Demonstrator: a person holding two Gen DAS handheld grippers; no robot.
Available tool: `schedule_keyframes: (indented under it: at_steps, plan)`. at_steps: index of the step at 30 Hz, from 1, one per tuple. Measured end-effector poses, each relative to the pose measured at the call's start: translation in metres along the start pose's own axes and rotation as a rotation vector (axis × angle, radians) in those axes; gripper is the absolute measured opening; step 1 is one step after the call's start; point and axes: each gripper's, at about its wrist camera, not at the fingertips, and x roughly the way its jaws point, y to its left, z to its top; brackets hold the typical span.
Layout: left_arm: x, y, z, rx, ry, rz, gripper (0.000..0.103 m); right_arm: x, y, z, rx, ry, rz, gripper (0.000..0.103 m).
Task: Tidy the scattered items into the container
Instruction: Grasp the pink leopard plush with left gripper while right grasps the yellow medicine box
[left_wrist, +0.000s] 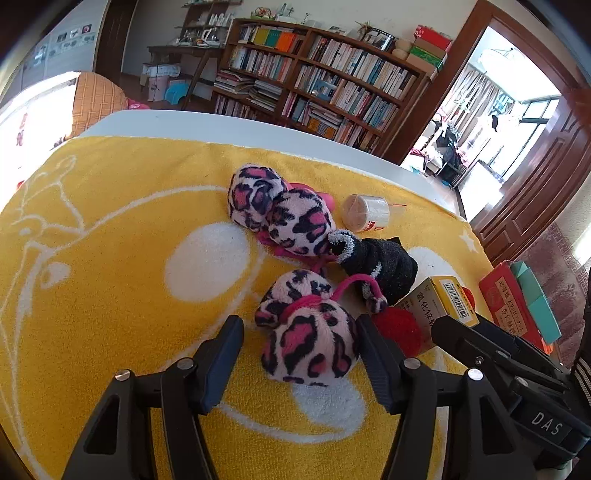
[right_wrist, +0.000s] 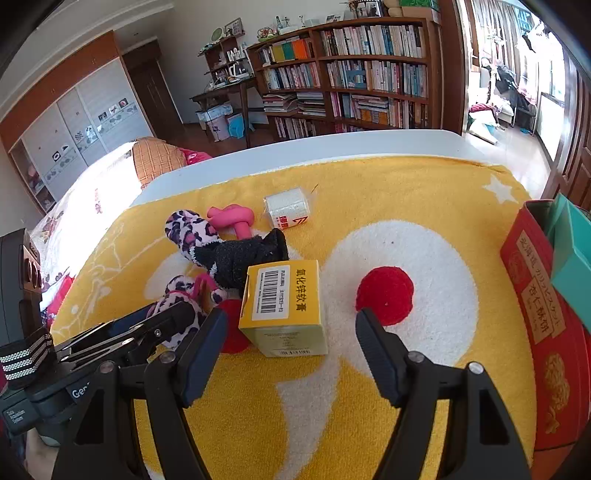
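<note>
step: left claw (left_wrist: 299, 354) released, straddling near leopard mitten (left_wrist: 308, 339) on yellow towel (left_wrist: 110, 221), pads apparently clear | right claw (right_wrist: 291, 354) released at yellow box (right_wrist: 282, 306) | mitten's long axis ran near-to-far, cuff far | next, likely: clench, carry right to red container (right_wrist: 543, 314)

A lived-in home room, part study, part bedroom: a wooden bookcase (right_wrist: 354, 70) packed with books, a cluttered desk (right_wrist: 225, 92), a wardrobe (right_wrist: 74, 122) with sliding doors, a bed (right_wrist: 92, 184), and laundry (left_wrist: 495, 122) hanging in the sunlit balcony room.
</note>
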Motion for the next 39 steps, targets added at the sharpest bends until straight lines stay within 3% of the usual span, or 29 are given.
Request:
schedule_keyframes:
  at_steps: [5,7,10,26,39]
  plan:
    - [0.003,-0.004,0.001,0.021,-0.001,0.016,0.068,0.016,-0.001,-0.007,-0.014,0.027,-0.042,0.051]
    - [0.004,-0.007,0.0,0.039,0.002,0.029,0.068,0.017,-0.005,-0.008,-0.004,0.028,-0.055,0.05]
    - [0.001,-0.008,0.0,0.048,-0.003,0.021,0.058,0.013,-0.008,-0.009,0.01,0.017,-0.052,0.049]
    - [-0.034,-0.022,0.0,0.081,-0.082,-0.045,0.058,-0.055,-0.023,-0.023,0.068,-0.116,-0.052,0.049]
    - [-0.059,-0.057,-0.001,0.112,-0.111,-0.131,0.058,-0.119,-0.063,-0.036,0.135,-0.22,-0.097,0.049]
